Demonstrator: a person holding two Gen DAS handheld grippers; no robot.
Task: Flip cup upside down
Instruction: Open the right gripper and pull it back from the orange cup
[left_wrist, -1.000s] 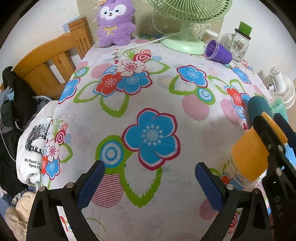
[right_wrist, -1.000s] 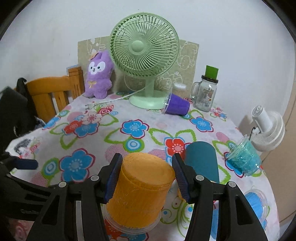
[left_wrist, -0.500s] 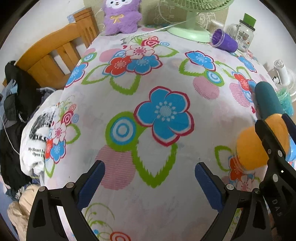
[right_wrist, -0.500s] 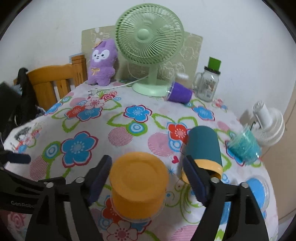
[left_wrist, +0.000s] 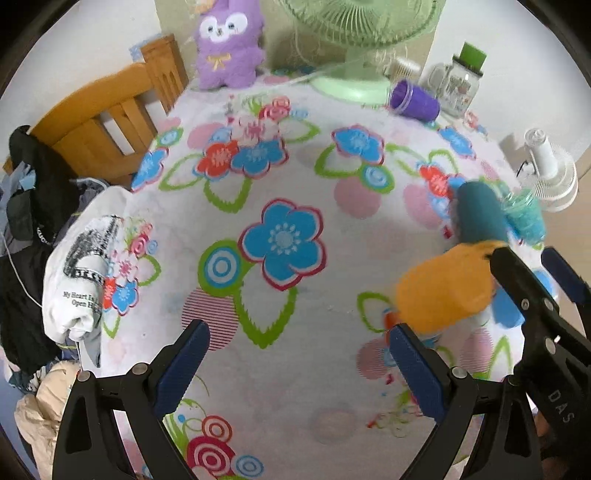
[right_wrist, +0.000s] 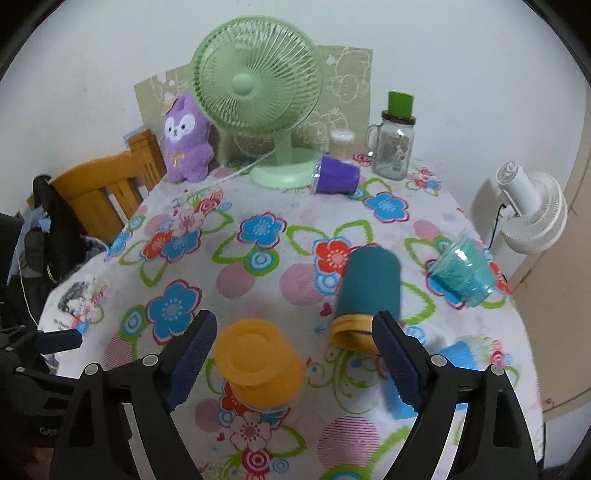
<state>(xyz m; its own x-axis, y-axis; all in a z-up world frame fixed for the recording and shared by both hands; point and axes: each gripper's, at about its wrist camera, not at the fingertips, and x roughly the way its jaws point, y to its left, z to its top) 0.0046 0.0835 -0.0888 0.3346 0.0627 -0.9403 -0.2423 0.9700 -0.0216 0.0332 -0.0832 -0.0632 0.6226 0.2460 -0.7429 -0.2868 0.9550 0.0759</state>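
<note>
An orange cup (right_wrist: 258, 371) stands upside down on the flowered tablecloth (right_wrist: 258, 266), base up, on its clear rim. My right gripper (right_wrist: 291, 365) is open, its blue pads apart on either side of the cup and above it, not touching it. The cup also shows in the left wrist view (left_wrist: 443, 290), at the right, beside the right gripper's black finger. My left gripper (left_wrist: 295, 365) is open and empty over the tablecloth (left_wrist: 280, 184) near the front edge.
A dark teal cup (right_wrist: 367, 295) lies on its side just right of the orange cup. A turquoise cup (right_wrist: 461, 273), a blue cup (right_wrist: 458, 354) and a purple cup (right_wrist: 334, 179) lie tipped over. A green fan (right_wrist: 258, 92), plush toy (right_wrist: 186, 138) and glass jar (right_wrist: 393, 147) stand at the back. A wooden chair (right_wrist: 103, 188) stands at the left.
My right gripper opened off the orange cup and drew up and back, leaving it standing upside down. The left gripper stayed open and its view shifted over the cloth.
</note>
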